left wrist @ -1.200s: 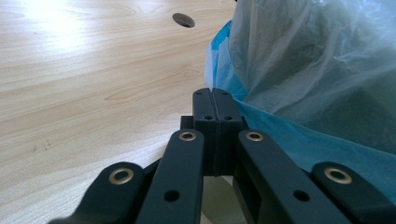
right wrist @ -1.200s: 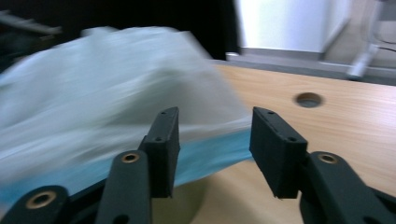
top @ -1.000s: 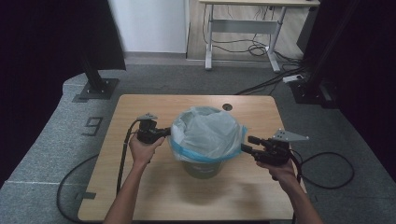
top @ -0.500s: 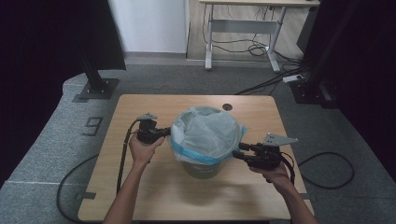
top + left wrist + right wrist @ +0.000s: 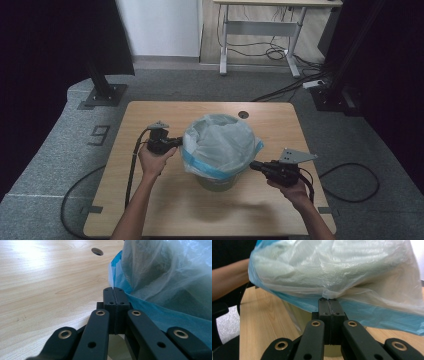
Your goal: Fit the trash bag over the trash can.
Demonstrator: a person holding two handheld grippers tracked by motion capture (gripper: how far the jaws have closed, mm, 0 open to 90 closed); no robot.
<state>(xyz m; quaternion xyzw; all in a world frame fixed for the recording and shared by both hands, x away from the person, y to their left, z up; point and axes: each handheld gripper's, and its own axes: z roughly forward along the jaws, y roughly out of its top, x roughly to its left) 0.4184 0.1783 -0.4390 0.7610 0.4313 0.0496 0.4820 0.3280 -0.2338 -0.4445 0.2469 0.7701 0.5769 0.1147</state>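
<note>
Pinching the bin liner [image 5: 220, 145] hem from opposite sides: left gripper [image 5: 176, 143] and right gripper [image 5: 254, 166] both clamped on it, bin [image 5: 216, 182] sitting right between them.

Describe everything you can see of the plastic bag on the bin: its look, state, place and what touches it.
The plastic bag is thin, crinkled, translucent whitish film with a blue band along its edge. It lines a pale green bin standing mid-table, its mouth folded out and draped over the rim. The left gripper is shut on its blue edge; the right gripper, whose jaws have just been closing, pinches the film on the opposite side.
</note>
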